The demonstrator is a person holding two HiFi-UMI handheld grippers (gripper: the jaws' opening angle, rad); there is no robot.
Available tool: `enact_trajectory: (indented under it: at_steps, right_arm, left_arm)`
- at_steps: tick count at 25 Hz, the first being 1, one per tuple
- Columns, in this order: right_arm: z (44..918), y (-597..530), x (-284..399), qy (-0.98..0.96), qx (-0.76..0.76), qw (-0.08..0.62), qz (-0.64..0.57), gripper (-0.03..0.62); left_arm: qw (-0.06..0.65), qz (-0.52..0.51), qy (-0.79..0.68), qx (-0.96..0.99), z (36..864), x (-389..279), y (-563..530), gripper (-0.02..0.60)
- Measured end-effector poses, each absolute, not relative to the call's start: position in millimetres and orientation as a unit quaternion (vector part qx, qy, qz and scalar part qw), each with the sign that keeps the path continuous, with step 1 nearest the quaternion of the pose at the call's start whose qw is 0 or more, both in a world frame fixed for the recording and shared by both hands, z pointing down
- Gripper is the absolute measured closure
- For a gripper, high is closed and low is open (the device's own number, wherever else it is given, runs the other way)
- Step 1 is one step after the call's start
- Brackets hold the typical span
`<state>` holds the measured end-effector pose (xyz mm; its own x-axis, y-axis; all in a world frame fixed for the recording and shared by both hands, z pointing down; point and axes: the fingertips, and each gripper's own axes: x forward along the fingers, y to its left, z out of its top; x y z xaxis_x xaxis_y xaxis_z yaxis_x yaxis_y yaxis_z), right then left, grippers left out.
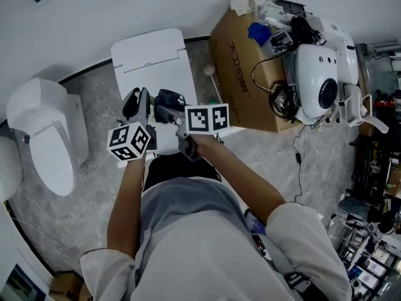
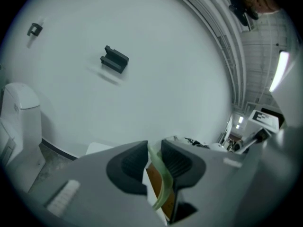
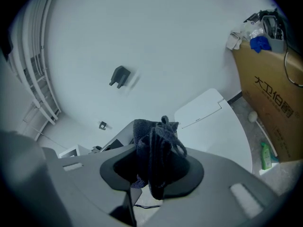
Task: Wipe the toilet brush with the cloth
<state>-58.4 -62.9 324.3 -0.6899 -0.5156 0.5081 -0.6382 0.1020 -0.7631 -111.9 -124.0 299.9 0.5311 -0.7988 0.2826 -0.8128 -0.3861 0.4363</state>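
Observation:
My left gripper (image 1: 136,103) (image 2: 154,157) is shut on a thin, pale green curved strip (image 2: 163,181). It looks like part of the toilet brush, but the rest of it is hidden. Close beside it, my right gripper (image 1: 170,103) (image 3: 156,161) is shut on a bunched dark blue-grey cloth (image 3: 155,138), which sticks up from between the jaws. Both grippers are held side by side over the closed white toilet lid (image 1: 153,58) (image 3: 218,126). In the head view the cloth and the green strip are hidden among the grippers.
A brown cardboard box (image 1: 241,68) (image 3: 272,93) stands right of the toilet, with a white machine (image 1: 319,80) and cables on it. A white-tipped stick (image 1: 212,79) and a green bottle (image 3: 265,155) lie between the toilet and the box. A second white fixture (image 1: 44,130) stands at the left.

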Motion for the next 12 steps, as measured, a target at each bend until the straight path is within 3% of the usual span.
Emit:
enact_trajectory:
  at_steps: [12]
  right_arm:
    - [304, -50, -36, -0.772, 0.423, 0.092, 0.466, 0.484]
  left_arm:
    - [0.253, 0.029, -0.468, 0.846, 282, -116, -109, 0.581]
